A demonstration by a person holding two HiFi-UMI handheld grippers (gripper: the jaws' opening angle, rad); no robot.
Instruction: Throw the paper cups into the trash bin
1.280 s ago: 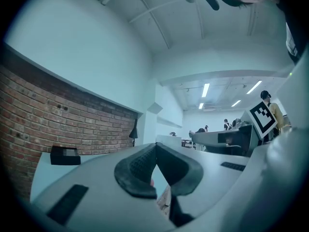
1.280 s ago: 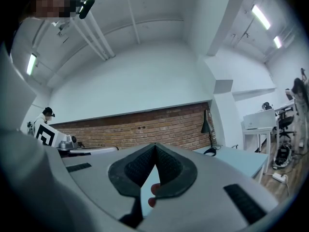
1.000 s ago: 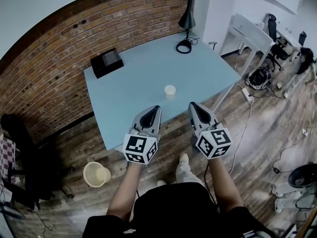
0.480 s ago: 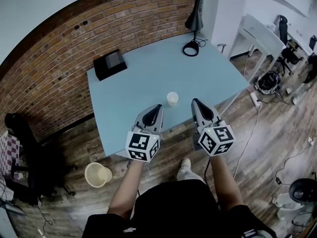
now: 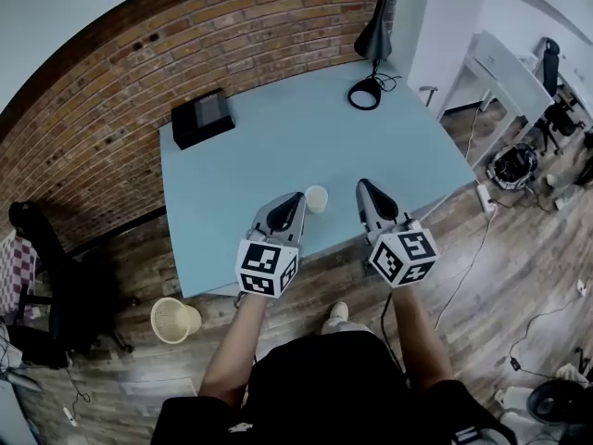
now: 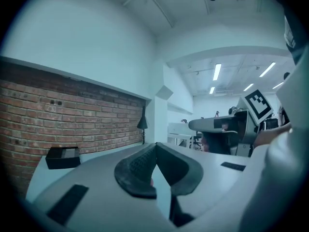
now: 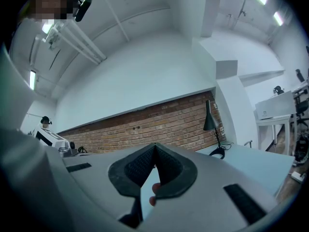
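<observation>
A single white paper cup (image 5: 317,198) stands upright on the light blue table (image 5: 278,146), close to its near edge. My left gripper (image 5: 295,197) is shut and empty, with its tip just left of the cup. On the other side, my right gripper (image 5: 362,184) is also shut with nothing in it, a short way off the cup. Neither gripper view shows the cup: the left gripper (image 6: 155,144) and the right gripper (image 7: 155,145) show only closed pads. A pale wicker trash bin (image 5: 176,320) sits on the wooden floor below the table's left corner.
A black box (image 5: 202,117) lies at the table's far left by the brick wall. A black desk lamp (image 5: 374,35) stands at the far right corner. A dark chair (image 5: 51,286) is left of the bin. Cables and white desks lie to the right.
Both grippers have advanced from in front of the table to over its near edge. The cup now lies between their tips, next to the left one. Both stayed shut.
</observation>
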